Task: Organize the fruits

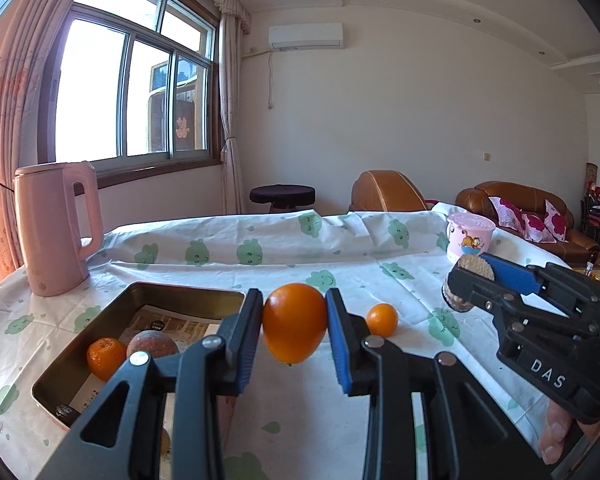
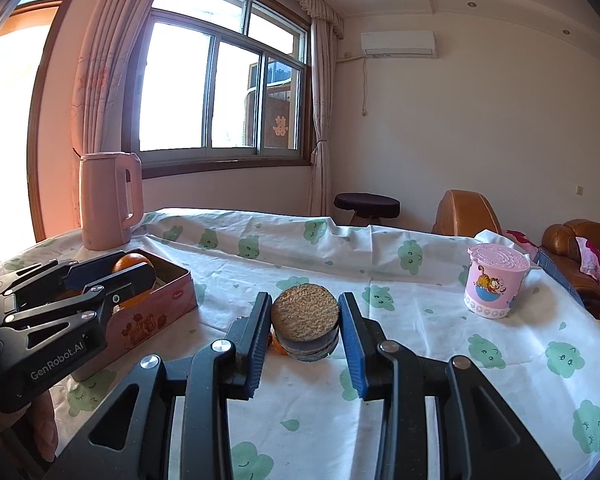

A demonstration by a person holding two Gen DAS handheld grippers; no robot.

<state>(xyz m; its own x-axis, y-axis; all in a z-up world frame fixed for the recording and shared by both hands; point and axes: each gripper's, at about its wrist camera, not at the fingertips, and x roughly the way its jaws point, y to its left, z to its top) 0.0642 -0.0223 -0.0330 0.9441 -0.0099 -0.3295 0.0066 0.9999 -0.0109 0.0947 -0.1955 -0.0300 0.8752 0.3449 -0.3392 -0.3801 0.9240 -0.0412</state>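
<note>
My left gripper (image 1: 294, 322) is shut on a large orange (image 1: 295, 326) and holds it above the table, just right of the metal tin (image 1: 148, 292). The tin holds a small orange (image 1: 105, 357) and a brownish round fruit (image 1: 153, 343). Another small orange (image 1: 382, 319) lies on the cloth behind. My right gripper (image 2: 305, 320) is shut on a round cork-topped dark jar (image 2: 305, 322), lifted above the table; it also shows in the left wrist view (image 1: 470, 282). In the right wrist view the left gripper (image 2: 112, 280) holds the orange (image 2: 132, 264) over the tin (image 2: 156, 308).
A pink kettle (image 1: 56, 228) stands at the back left of the table. A pink cartoon cup with lid (image 1: 469, 235) stands at the back right. The table carries a white cloth with green prints (image 1: 260, 248). Brown sofas and a stool stand beyond.
</note>
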